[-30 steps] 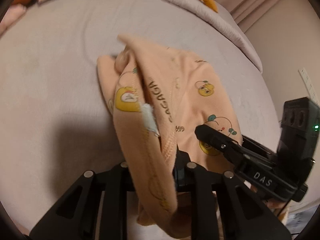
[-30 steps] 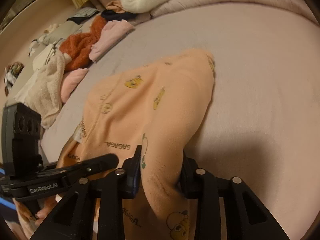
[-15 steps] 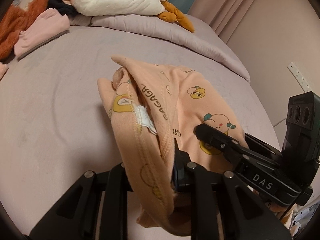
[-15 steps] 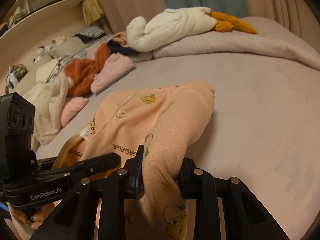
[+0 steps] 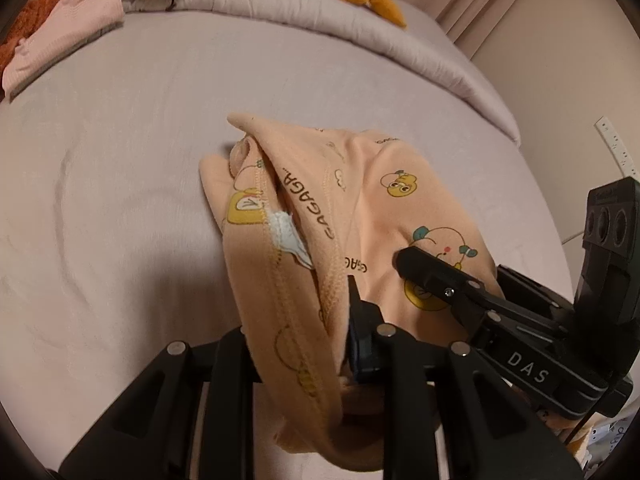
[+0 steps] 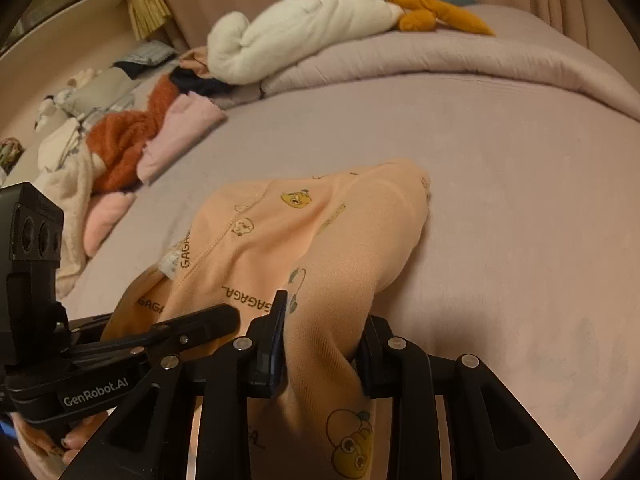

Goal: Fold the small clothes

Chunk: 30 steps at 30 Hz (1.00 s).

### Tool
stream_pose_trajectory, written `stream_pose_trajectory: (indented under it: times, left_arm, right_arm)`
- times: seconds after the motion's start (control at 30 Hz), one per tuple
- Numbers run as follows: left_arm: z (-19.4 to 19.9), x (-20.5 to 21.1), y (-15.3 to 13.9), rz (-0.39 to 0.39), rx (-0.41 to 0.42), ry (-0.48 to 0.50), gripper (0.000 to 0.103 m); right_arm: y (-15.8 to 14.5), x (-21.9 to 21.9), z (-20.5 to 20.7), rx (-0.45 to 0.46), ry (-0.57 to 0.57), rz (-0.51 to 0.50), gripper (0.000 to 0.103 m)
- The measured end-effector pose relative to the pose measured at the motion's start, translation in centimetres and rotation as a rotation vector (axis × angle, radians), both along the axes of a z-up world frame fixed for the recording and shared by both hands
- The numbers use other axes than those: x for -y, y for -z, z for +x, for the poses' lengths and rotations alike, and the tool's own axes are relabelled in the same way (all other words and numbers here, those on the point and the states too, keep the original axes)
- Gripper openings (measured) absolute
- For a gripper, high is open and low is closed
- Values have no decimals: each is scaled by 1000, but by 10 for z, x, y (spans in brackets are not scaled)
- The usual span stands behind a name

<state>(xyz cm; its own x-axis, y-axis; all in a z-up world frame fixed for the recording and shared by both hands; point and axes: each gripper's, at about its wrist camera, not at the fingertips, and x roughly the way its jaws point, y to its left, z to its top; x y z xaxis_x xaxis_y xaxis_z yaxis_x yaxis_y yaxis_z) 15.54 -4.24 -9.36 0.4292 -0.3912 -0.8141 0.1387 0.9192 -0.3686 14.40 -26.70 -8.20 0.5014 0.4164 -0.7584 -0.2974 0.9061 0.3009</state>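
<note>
No containers in view. One peach garment point(image 5: 360, 216) with cartoon prints, partly lifted off the bed point(image 5: 120, 160), far end resting on the sheet. Two grippers. Left gripper point(image 5: 304, 344): fingers around a bunched hem edge, jaws opening, cloth between them. Right gripper point(image 6: 324, 344): fingers clamped on a fold of the garment. One white plush point(image 6: 304, 28) with orange feet on the rolled duvet point(image 6: 480, 64). A pile of other clothes point(image 6: 132, 140) at the bed's left edge; count unclear.
</note>
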Motion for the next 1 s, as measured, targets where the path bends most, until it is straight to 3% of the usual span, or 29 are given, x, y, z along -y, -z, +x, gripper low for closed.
stream_pose_trajectory:
  times: [0.1, 0.23, 0.37, 0.47, 0.57, 0.7, 1.0]
  left_arm:
    - [-4, 0, 0, 23, -2, -4, 30]
    - [-15, -4, -15, 46, 35, -20, 57]
    - [-33, -7, -45, 105, 142, -39, 82]
    - [-50, -10, -70, 121, 219, -48, 97]
    - [-69, -14, -91, 125, 286, -57, 102]
    - [-83, -14, -102, 133, 318, -66, 102]
    - [-100, -18, -97, 128, 279, -88, 102]
  right_arm:
    - [2, 0, -2, -3, 28, -32, 38]
    - [-9, 2, -10, 29, 63, -71, 61]
    - [-30, 12, -24, 90, 80, -58, 70]
    - [-48, 19, -36, 138, 101, -50, 83]
    - [-62, 20, -50, 183, 108, -63, 84]
    - [-72, 21, -65, 214, 124, -78, 85]
    - [-72, 14, -78, 221, 147, -111, 86]
